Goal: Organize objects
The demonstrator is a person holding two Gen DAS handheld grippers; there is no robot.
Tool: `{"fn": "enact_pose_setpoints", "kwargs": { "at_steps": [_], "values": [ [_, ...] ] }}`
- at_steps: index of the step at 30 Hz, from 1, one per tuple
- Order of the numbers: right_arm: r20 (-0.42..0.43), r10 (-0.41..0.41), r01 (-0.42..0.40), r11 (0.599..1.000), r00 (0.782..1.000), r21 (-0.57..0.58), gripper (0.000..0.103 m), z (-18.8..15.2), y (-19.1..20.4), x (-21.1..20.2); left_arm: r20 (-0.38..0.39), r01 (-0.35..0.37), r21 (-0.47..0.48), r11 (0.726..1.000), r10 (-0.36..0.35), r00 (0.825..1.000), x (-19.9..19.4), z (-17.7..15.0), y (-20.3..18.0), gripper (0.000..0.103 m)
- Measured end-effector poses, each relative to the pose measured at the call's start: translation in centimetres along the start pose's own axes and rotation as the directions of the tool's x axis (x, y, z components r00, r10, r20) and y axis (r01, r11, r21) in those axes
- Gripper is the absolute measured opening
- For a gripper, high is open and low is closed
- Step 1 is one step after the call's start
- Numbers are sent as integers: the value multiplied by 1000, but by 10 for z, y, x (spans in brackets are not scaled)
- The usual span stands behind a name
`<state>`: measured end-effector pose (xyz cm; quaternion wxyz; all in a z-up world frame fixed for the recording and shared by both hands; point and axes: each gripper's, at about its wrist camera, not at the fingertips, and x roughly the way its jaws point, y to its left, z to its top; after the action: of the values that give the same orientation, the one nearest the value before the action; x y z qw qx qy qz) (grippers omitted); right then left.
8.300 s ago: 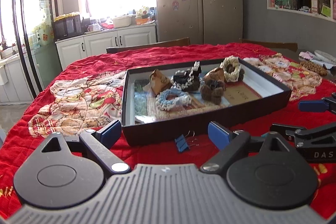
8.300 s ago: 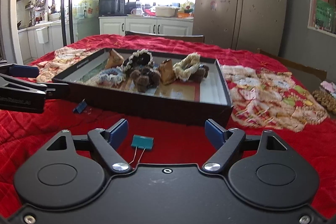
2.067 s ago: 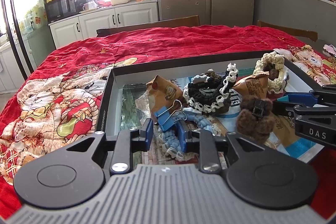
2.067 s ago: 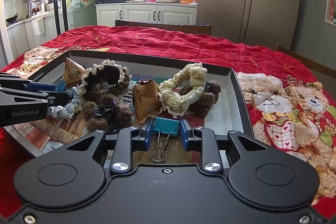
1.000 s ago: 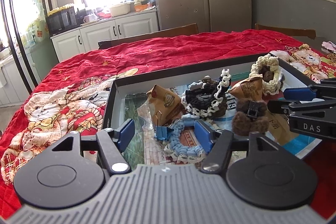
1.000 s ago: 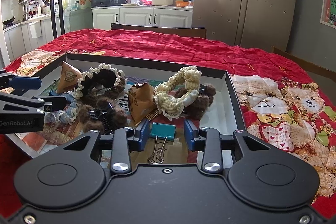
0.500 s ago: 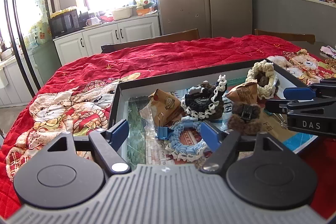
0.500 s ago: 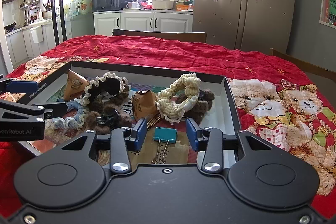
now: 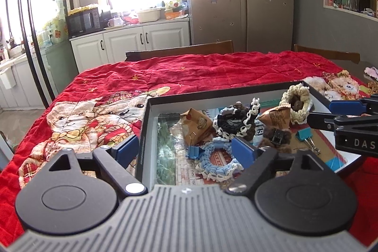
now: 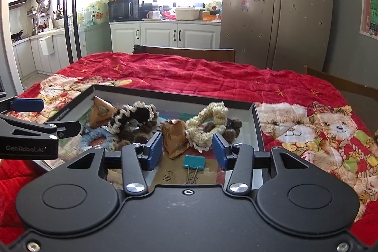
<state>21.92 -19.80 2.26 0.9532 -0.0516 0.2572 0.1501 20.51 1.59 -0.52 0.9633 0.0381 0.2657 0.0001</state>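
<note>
Left wrist view: left gripper (image 9: pixel 186 149) over the near left corner of a shallow black tray (image 9: pixel 144 131) on a red bear-print quilt (image 9: pixel 99 96). Jaws wide apart and opening, nothing pressed between them. Blue binder clip (image 9: pixel 194 152) lies free on the tray floor between the pads, touching a light blue crocheted scrunchie (image 9: pixel 218 163). Further in: a brown paper packet (image 9: pixel 196 125), a black scrunchie with white trim (image 9: pixel 236 122), a brown fuzzy hair clip (image 9: pixel 276 135), a second brown packet (image 9: pixel 275 118), a cream scrunchie (image 9: pixel 296 102) near the far right corner. Right gripper enters from the right edge, above the tray's right side.

Right wrist view: right gripper (image 10: pixel 187 151) above the near edge of the tray (image 10: pixel 256 129). Jaws about half apart and opening. Teal binder clip (image 10: pixel 194 162) rests on the tray floor between the pads, touching neither, wire handles toward the camera. Just beyond it, a packet (image 10: pixel 174 136) and the cream scrunchie (image 10: pixel 210 126). Left gripper's arm shows at the left edge, over the tray's left rim.
</note>
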Motion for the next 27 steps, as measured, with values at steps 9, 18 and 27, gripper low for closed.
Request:
{"fn": "enact_pose_setpoints", "kwargs": {
  "at_steps": [9,18,27],
  "values": [
    [41,1,0,999,999,-40,54,11,12,-41,31,-1,-3,1000,1,1000,-31,5,4,102],
    [44,-17,20,998,999,-54,67,15,21,-83,19,8,-36,999,-7,1000,-64,1,13,103],
    [56,-29,33,998,998,-62,85,8,25,-125,9,5,-37,999,-5,1000,-95,-8,17,103]
  ]
}}
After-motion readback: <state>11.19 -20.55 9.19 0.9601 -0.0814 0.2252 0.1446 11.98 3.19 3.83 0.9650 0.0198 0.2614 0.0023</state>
